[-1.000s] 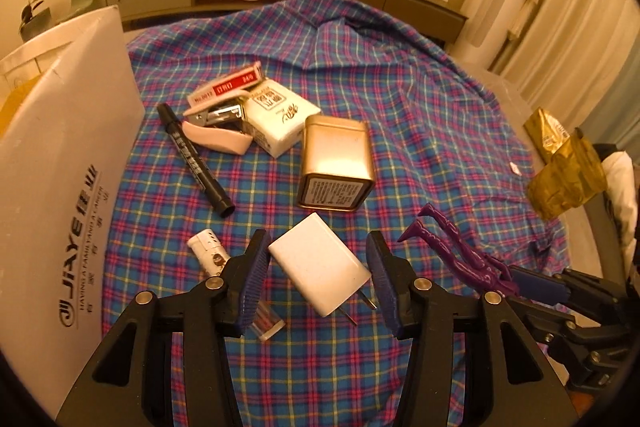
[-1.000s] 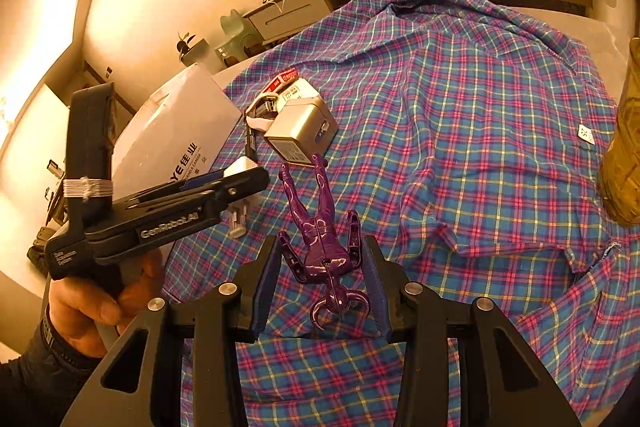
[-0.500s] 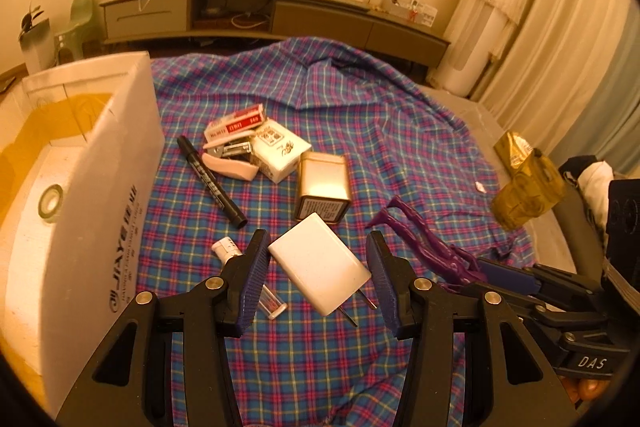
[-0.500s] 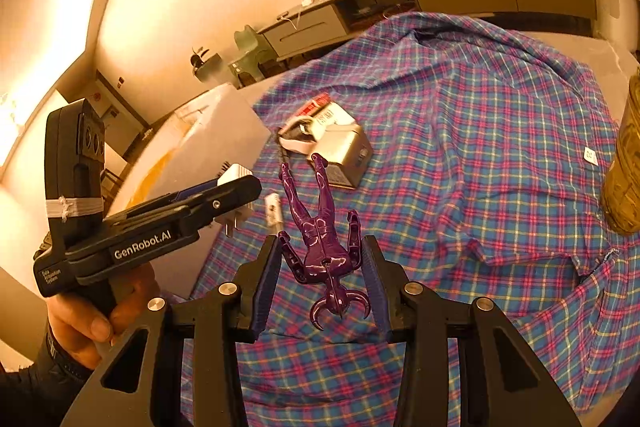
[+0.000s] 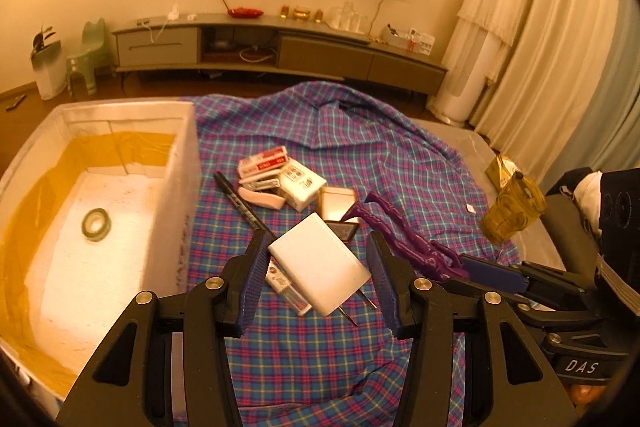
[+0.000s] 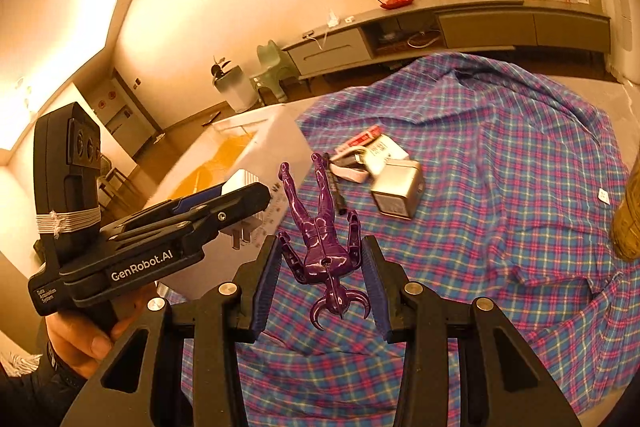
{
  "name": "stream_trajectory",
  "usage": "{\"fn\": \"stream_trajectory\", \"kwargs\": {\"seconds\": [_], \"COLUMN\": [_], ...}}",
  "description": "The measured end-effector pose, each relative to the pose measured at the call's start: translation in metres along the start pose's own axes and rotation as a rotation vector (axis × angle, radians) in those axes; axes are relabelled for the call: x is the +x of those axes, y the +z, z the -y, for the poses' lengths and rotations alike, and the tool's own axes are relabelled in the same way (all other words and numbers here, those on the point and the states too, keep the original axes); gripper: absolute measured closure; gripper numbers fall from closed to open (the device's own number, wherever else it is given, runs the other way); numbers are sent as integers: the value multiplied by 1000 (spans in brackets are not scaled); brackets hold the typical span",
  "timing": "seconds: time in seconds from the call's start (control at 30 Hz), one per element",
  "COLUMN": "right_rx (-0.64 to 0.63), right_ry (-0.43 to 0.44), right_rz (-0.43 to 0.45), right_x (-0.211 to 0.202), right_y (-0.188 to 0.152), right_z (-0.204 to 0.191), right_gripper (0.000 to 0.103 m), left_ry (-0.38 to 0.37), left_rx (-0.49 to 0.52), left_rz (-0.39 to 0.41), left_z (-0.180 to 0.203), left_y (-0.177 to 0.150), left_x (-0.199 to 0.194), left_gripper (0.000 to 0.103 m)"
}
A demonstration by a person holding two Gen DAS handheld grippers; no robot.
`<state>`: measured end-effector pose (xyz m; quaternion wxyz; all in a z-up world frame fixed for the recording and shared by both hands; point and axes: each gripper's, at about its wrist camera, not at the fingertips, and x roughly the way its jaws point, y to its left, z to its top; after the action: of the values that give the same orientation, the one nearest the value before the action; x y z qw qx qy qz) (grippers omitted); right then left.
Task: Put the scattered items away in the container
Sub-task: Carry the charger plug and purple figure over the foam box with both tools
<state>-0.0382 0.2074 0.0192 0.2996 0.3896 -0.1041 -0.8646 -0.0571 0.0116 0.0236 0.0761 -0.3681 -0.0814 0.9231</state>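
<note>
Left gripper (image 5: 318,269): its jaws are squeezing a white plug block (image 5: 318,263) between them, and it is hanging in the air above the cloth (two metal prongs are sticking out at the bottom of the block).
Right gripper (image 6: 320,279): its jaws are pinching a purple toy figure (image 6: 320,227) at the body, and the toy's legs are pointing away from the camera.
Box (image 5: 178,187): a big white box is sitting at the left edge of the cloth, with yellow lining inside and a roll of tape (image 5: 95,224) lying on its floor.
Cloth (image 5: 400,163): a blue and pink checked cloth is covering the table.
Pile on the cloth: a red and white packet (image 5: 266,159), a white card pack (image 5: 302,183), a pink stapler (image 5: 262,195), a black marker (image 5: 240,201) and a shiny tin (image 6: 398,189) are lying close together, near the box but outside it.
Small tube (image 5: 286,287): it is lying on the cloth under the plug block.
Hand (image 6: 86,335): a person's hand is holding the left gripper's handle.
</note>
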Motion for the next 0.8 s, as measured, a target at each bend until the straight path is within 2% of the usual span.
{"fn": "stream_trajectory", "kwargs": {"seconds": [0.3, 0.8], "right_rx": [-75, -167], "right_ry": [3, 13], "right_rz": [23, 54], "right_x": [4, 11], "right_y": [4, 12], "right_z": [-43, -98], "right_gripper": [61, 61], "left_ry": [16, 27], "left_rx": [-18, -67], "left_rz": [57, 109], "left_z": [-26, -65], "left_y": [2, 4], "left_x": [-37, -69], "left_gripper": [52, 52]}}
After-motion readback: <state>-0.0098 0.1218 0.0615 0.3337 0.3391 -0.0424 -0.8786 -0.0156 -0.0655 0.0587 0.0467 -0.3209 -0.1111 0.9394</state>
